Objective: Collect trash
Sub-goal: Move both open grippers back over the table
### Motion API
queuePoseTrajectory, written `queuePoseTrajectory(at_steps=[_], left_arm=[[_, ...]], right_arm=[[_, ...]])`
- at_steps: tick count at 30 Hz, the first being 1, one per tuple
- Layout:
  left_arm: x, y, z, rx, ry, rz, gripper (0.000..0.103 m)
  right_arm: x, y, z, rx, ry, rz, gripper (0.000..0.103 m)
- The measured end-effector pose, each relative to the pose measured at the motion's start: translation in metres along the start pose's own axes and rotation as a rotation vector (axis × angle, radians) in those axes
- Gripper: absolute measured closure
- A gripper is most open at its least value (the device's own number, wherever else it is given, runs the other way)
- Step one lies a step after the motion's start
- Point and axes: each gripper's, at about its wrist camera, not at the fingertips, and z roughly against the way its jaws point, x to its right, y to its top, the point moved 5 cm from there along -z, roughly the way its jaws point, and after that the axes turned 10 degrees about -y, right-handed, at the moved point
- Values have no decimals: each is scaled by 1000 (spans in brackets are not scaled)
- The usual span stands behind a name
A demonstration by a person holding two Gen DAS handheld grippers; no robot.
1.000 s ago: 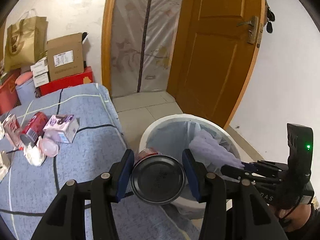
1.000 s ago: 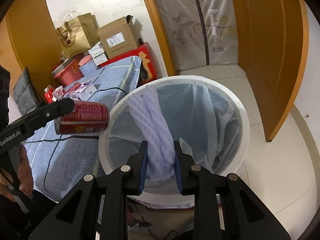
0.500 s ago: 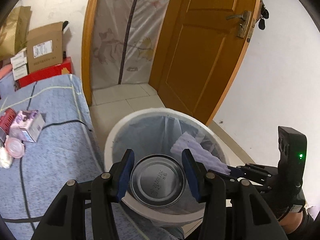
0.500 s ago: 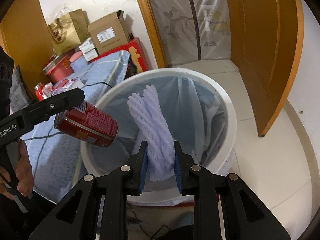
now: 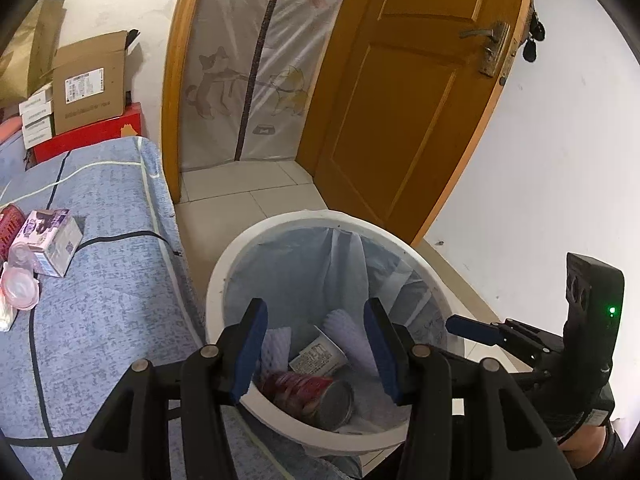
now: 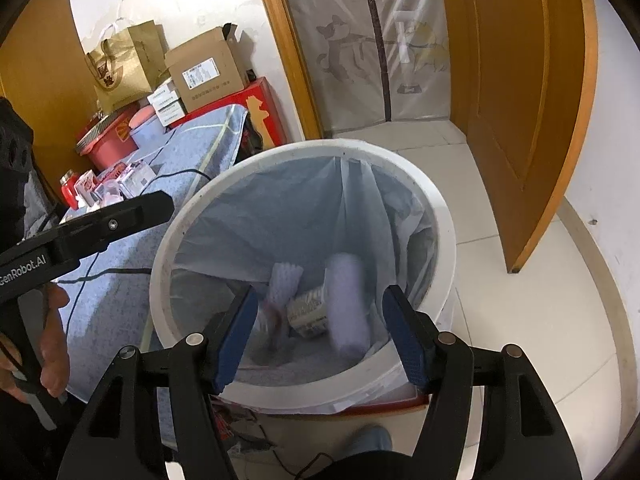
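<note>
A white trash bin [image 5: 224, 268] with a pale blue liner stands beside the bed; it also shows in the right wrist view [image 6: 444, 216]. Inside lie a red can [image 5: 308, 394], a white paper cup [image 5: 318, 358] and a white foam net [image 5: 348, 332]. In the right wrist view the foam net [image 6: 346, 300] looks blurred beside the cup [image 6: 308, 306]. My left gripper [image 5: 314, 350] is open and empty over the bin. My right gripper [image 6: 320, 332] is open and empty over the bin's near rim.
The blue bedspread [image 5: 100, 300] carries a purple carton [image 5: 50, 236], a pink lid [image 5: 20, 290] and a red can [image 5: 10, 220]. Cardboard boxes [image 5: 90, 80] stand behind. An orange door [image 5: 400, 100] stands open on a tiled floor [image 6: 520, 320].
Both grippers opened over the bin. The red can dropped out of the left one and the foam net out of the right one; both now lie inside the bin.
</note>
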Motion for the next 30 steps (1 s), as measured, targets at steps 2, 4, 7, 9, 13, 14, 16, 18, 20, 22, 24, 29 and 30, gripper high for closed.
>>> queuePoseTrajectory(at_steps=[2,4,7,9,13,14,16,18,20,22,24,29,30], left_arm=[[-1,-1,6,11,0,5,53],[-2,-2,13,23,5,10,53],[-5,-5,26,41,22,14,53],[-8,-9,35,50,39,24,53],[-13,-19,54,68,73,40,53],[-15,-22,59,72,83,46,53],[-18,-27,68,78,94,55,53],[-22,-32,76,81,111,65,53],[-28,-39,87,88,122,82,53],[-33,-44,96,95,139,95,53],[-37,-49,106,104,148,106,53],[-51,-63,133,132,194,134,53],[-54,-65,136,134,201,138,53]], right_arm=[[0,1,4,11,8,-1,38],[-2,2,9,24,14,0,38],[-7,4,16,41,33,-5,38],[-13,5,20,51,42,2,38],[-27,5,29,76,61,22,38],[-31,4,31,79,67,27,38],[-41,3,35,85,87,39,38],[-50,0,40,91,95,54,38],[-62,-2,44,99,104,74,38],[-72,-3,48,101,120,83,38],[-83,-5,50,99,136,96,38],[-108,-8,53,97,165,132,38],[-112,-10,55,98,168,139,38]])
